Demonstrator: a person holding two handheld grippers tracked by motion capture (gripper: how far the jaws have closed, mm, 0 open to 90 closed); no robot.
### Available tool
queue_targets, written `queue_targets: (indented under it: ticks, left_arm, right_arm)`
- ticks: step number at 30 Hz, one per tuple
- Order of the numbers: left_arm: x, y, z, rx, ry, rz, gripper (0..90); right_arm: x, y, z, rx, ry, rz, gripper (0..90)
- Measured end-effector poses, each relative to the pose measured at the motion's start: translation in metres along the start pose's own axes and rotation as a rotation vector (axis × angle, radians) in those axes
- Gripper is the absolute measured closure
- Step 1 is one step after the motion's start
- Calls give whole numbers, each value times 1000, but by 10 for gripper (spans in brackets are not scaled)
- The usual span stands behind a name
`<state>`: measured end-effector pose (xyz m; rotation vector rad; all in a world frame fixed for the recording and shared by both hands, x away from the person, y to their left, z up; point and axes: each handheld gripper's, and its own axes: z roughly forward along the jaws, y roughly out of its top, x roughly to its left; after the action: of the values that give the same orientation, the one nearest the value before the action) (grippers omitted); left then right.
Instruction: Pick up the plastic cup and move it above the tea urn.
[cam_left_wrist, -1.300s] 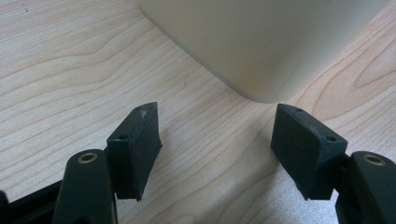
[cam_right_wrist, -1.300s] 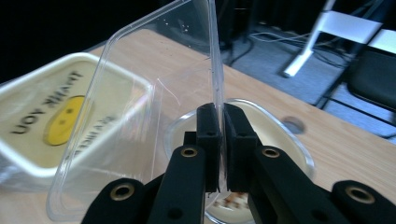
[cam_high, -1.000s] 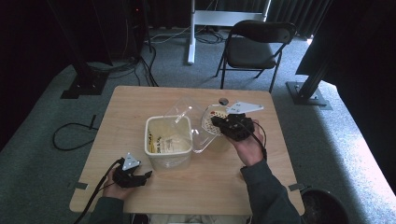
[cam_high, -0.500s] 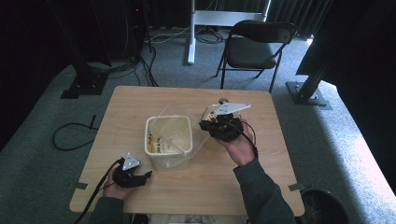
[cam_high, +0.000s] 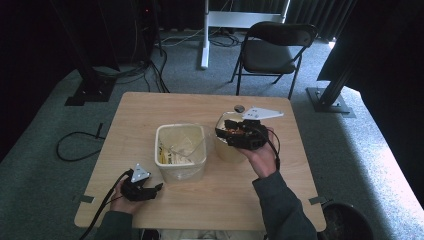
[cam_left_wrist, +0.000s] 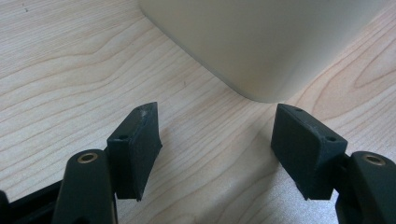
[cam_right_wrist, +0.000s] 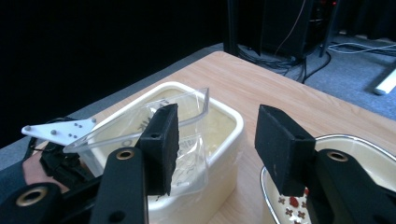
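On the bench (cam_high: 150, 110), a cream tub (cam_high: 181, 150) held a clear plastic piece, with a bowl (cam_right_wrist: 355, 154) just beside it. Both the left claw (cam_left_wrist: 215, 144) and right claw (cam_right_wrist: 219, 149) stood spread and empty, so any handling seemingly remained undone.

the bowl (cam_high: 226, 150) is mostly hidden under the right gripper (cam_high: 235, 131) in the high view, and the right gripper view crops it at the bottom right corner. stuff inside the cream tub (cam_high: 165, 135) is too small and blurry to tell. left gripper view cuts the tub off at the top. small round thing (cam_high: 239, 108) by the far table edge, no idea what it is.
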<state>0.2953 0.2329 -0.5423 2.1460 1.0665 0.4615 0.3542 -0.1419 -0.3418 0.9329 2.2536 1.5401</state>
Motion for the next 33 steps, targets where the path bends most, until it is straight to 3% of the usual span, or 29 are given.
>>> queue_targets:
  ticks: [6, 11, 18, 21, 24, 28, 33]
  left_arm:
    - [0, 0, 0, 0, 0, 0, 334]
    - [0, 0, 0, -1, 0, 0, 333]
    - [0, 0, 0, -1, 0, -1, 334]
    - [0, 0, 0, 0, 0, 0, 334]
    - [0, 0, 0, -1, 0, -1, 333]
    - [0, 0, 0, 0, 0, 0, 334]
    - [0, 0, 0, -1, 0, 0, 333]
  right_arm:
    - [3, -9, 6, 57, -3, -24, 505]
    - [7, -13, 15, 61, 40, -12, 466]
    - [19, -8, 22, 46, 39, -30, 382]
    - [19, -7, 28, 52, 26, -21, 385]
    - [17, -6, 28, 21, 43, 22, 386]
    - [15, -2, 31, 22, 49, 29, 431]
    - [12, 0, 31, 14, -3, 47, 505]
